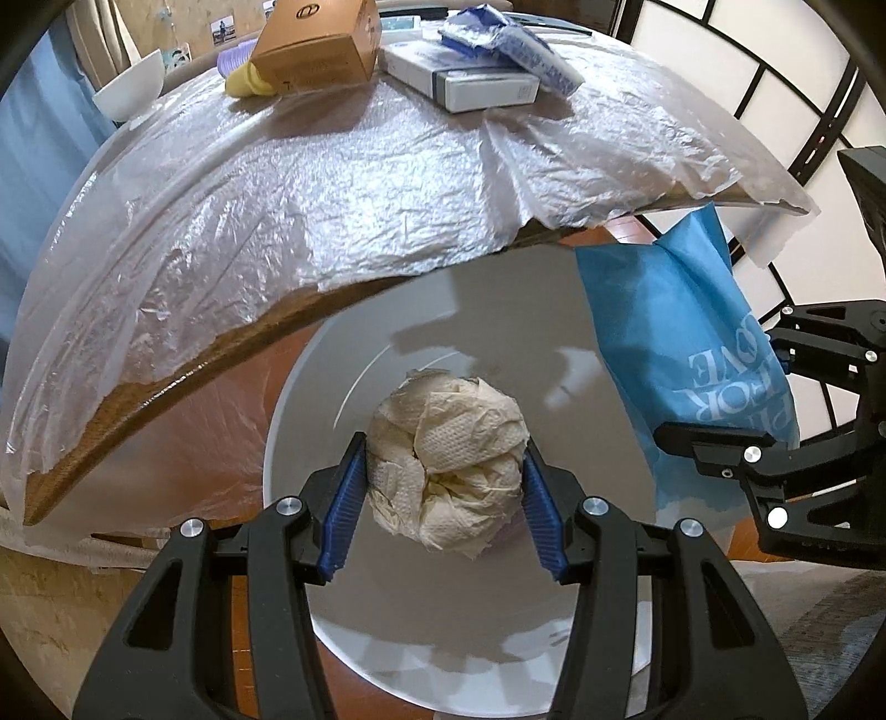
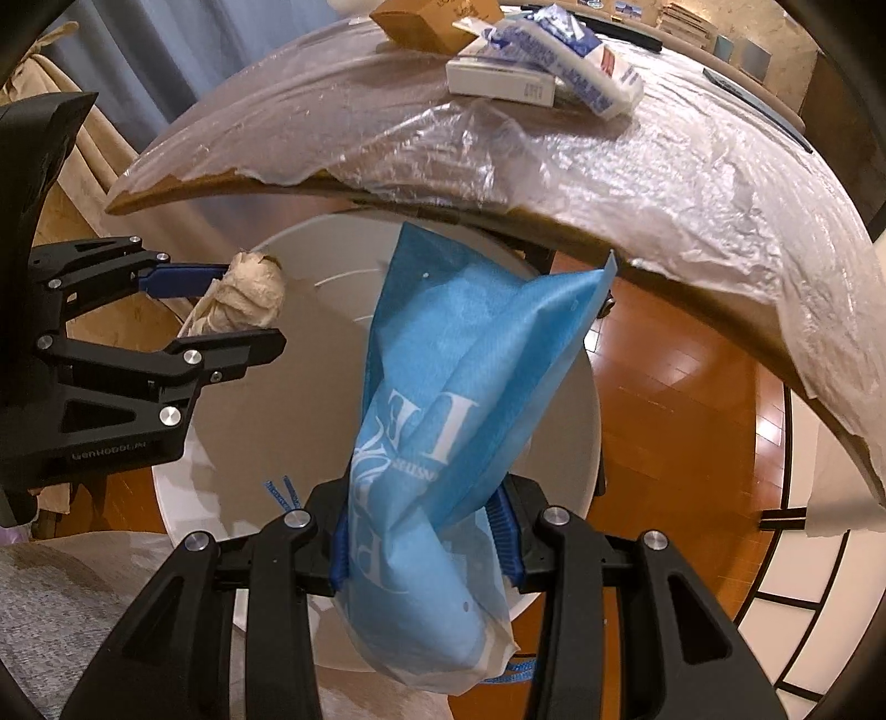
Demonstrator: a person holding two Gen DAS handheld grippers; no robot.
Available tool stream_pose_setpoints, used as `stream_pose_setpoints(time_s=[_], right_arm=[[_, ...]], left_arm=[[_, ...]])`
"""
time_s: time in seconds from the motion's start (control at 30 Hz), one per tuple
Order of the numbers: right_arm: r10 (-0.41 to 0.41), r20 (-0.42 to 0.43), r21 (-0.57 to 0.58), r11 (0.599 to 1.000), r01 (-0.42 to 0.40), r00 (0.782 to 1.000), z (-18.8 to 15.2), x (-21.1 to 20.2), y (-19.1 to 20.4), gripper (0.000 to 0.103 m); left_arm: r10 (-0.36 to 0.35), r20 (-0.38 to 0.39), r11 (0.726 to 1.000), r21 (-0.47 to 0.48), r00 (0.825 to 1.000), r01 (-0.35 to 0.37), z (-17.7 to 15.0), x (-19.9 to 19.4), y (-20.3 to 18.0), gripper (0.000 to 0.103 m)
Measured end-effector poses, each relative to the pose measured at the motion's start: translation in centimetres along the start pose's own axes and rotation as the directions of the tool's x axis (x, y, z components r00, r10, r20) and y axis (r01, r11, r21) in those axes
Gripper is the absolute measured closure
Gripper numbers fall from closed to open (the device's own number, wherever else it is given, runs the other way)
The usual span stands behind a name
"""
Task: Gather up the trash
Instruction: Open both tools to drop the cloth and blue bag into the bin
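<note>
A round wooden table point(image 1: 183, 382) draped in crinkled clear plastic sheeting point(image 1: 343, 183) fills the upper half of the frame. At its top edge sit a brown cardboard box point(image 1: 318, 47), a flat white carton point(image 1: 470, 80) and a small white bowl point(image 1: 133, 83) at upper left. Glossy orange-brown wooden floorboards point(image 2: 681, 399) show at lower right.

Crumpled ball of off-white paper towel point(image 1: 446, 462), clamped between blue pads above a round white bin point(image 1: 498, 659). Blue non-woven bag point(image 2: 443, 443) with white lettering, creased, hanging over the same bin.
</note>
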State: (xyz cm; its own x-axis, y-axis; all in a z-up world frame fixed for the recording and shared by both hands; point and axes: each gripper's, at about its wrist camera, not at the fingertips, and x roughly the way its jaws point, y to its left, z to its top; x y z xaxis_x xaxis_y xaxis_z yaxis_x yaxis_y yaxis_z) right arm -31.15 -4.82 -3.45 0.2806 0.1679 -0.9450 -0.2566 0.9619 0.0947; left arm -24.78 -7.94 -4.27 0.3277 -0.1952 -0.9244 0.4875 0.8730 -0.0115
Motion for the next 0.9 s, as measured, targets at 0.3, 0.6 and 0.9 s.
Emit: stream_pose_setpoints(time_s=[0.3,0.6,0.9], right_arm=[[-0.01,0.015,0.032,0.999,0.01,1.0,0.4,0.2,-0.4,0.04],[-0.011,0.045,0.063,0.998,0.008,0.999,0.7,-0.9,-1.1,0.038],[-0.004,0.071,0.063,0.998,-0.001,0.997,0.5,-2.3,-1.5,0.038]], left_arm=[[0.016,-0.019,1.0,-0.006,1.0,-0.016,0.8,1.8,-0.1,0.031],[0.023,-0.013,0.999,-0.038,1.0,-0.024,1.1,2.1,1.6,0.029],[0.022,0.004,0.999,-0.036,1.0,-0.022,0.4,0.4,1.2,0.028]])
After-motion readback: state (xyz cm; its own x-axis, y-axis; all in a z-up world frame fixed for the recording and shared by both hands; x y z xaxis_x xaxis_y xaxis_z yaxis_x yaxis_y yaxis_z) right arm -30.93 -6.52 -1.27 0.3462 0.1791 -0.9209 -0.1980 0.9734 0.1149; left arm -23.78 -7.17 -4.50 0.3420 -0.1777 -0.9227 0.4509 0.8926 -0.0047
